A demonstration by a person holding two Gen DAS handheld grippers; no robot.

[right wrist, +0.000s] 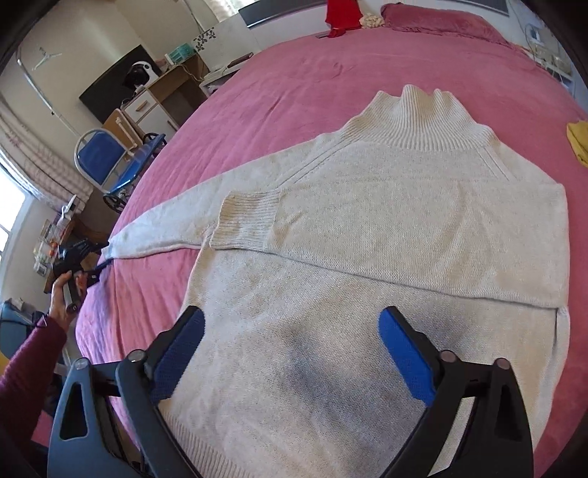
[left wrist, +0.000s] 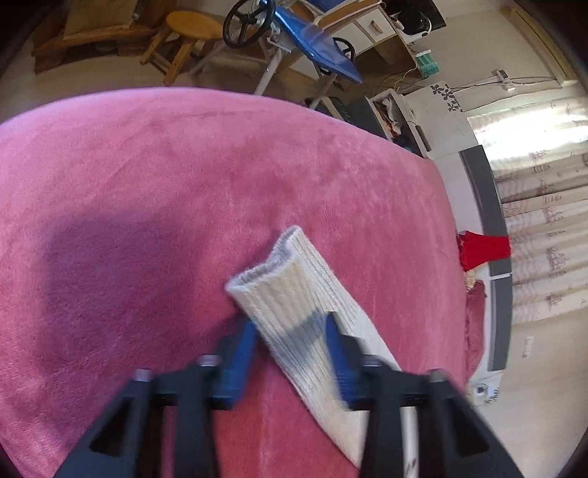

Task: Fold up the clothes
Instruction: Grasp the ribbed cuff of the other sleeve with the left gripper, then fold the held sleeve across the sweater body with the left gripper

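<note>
A cream turtleneck sweater (right wrist: 386,228) lies flat on the pink bedspread (right wrist: 279,84). One sleeve is folded across the chest, its ribbed cuff (right wrist: 248,217) near the middle. The other sleeve stretches out to the left. In the left wrist view my left gripper (left wrist: 290,331) is open, its blue pads either side of that sleeve's cuff (left wrist: 294,294), which lies on the bedspread (left wrist: 147,184). The left gripper also shows in the right wrist view (right wrist: 99,257) at the sleeve's end. My right gripper (right wrist: 290,331) is open and empty above the sweater's lower body.
A yellow garment (right wrist: 578,139) lies at the bed's right edge, a red garment (right wrist: 341,14) and pink pillow (right wrist: 441,18) at the head. A blue folding chair (right wrist: 99,154), a wooden stool (left wrist: 191,29) and desks stand beside the bed.
</note>
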